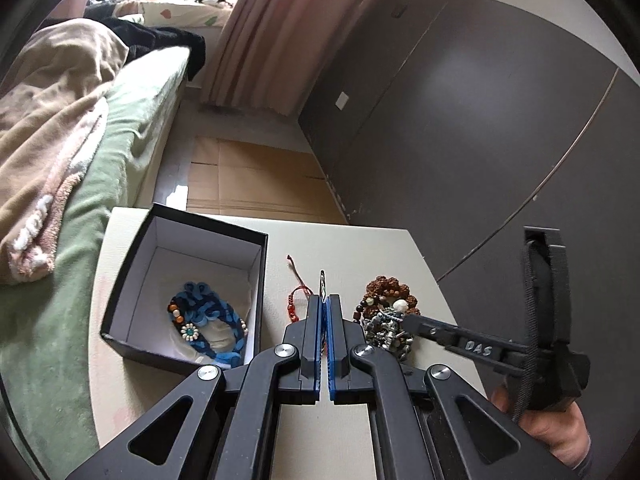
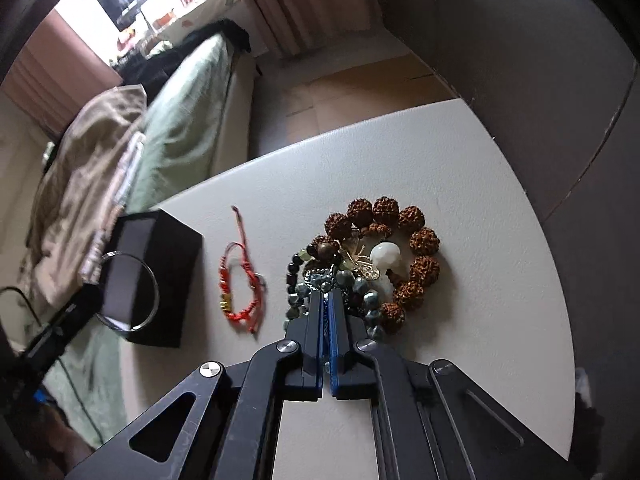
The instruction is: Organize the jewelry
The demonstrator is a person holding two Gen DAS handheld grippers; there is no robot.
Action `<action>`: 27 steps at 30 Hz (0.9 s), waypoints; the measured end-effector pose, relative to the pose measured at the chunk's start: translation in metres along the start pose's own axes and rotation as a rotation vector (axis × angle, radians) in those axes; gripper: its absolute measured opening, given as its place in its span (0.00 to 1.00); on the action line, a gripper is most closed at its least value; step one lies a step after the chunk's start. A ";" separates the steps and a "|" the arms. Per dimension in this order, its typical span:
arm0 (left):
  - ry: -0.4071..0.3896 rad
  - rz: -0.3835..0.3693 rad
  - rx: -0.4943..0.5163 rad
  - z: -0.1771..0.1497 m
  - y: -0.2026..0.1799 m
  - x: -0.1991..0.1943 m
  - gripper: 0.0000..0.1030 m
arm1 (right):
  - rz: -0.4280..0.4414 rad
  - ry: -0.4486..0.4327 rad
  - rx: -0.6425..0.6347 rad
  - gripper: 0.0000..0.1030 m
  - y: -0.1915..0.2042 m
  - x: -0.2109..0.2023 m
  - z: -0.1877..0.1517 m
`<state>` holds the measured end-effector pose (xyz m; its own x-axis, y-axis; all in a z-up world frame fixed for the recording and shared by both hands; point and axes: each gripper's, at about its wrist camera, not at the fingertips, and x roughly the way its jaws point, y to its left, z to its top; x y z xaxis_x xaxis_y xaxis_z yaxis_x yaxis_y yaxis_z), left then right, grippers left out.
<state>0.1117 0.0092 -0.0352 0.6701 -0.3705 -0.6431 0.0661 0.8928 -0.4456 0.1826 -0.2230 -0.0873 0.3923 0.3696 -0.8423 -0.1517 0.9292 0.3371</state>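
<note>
a bed (image 1: 132, 128) with green sheet, pink curtain (image 1: 264, 32), dark grey wall (image 1: 460, 100), and cardboard-covered floor (image 1: 248, 176).

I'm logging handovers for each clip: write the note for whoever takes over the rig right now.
Left gripper: shut on a thin silver bangle, held up by the black box.
Right gripper: shut in the bead pile, apparently on a grey-green bead strand.
Done: blue bracelets are in the box.
Left: box the bangle and the strand, then the brown seed bracelet and red cord bracelet, still on the table.
</note>
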 end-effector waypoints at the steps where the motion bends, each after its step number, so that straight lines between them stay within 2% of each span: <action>1: -0.004 0.001 -0.001 -0.001 0.001 -0.004 0.01 | 0.010 -0.010 0.004 0.03 0.000 -0.003 -0.001; 9: -0.036 0.006 0.007 -0.004 0.002 -0.026 0.01 | 0.116 -0.106 0.024 0.01 0.004 -0.039 -0.007; 14: -0.047 0.004 0.006 -0.004 0.004 -0.035 0.01 | 0.142 -0.190 0.001 0.01 0.017 -0.068 -0.007; 16: -0.050 0.004 0.003 -0.004 0.005 -0.037 0.01 | 0.115 -0.178 -0.036 0.01 0.025 -0.067 -0.008; 20: -0.052 0.002 -0.004 -0.004 0.009 -0.040 0.01 | 0.016 -0.066 -0.034 0.02 0.024 -0.035 -0.009; 22: -0.053 0.001 -0.008 -0.003 0.011 -0.041 0.01 | -0.008 -0.026 -0.036 0.07 0.023 -0.020 -0.009; 23: -0.053 0.001 -0.010 -0.003 0.011 -0.042 0.01 | -0.013 -0.019 -0.034 0.18 0.022 -0.016 -0.009; 24: -0.054 0.002 -0.012 -0.003 0.012 -0.042 0.01 | -0.015 -0.017 -0.035 0.38 0.022 -0.013 -0.009; 26: -0.054 0.003 -0.019 -0.001 0.014 -0.042 0.01 | -0.032 -0.025 -0.037 0.54 0.023 -0.010 -0.009; 27: -0.054 0.003 -0.021 0.000 0.015 -0.042 0.01 | -0.036 -0.023 -0.037 0.54 0.023 -0.007 -0.008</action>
<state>0.0841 0.0383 -0.0152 0.7092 -0.3527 -0.6104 0.0485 0.8882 -0.4569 0.1696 -0.2047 -0.0771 0.4188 0.3366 -0.8434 -0.1703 0.9414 0.2911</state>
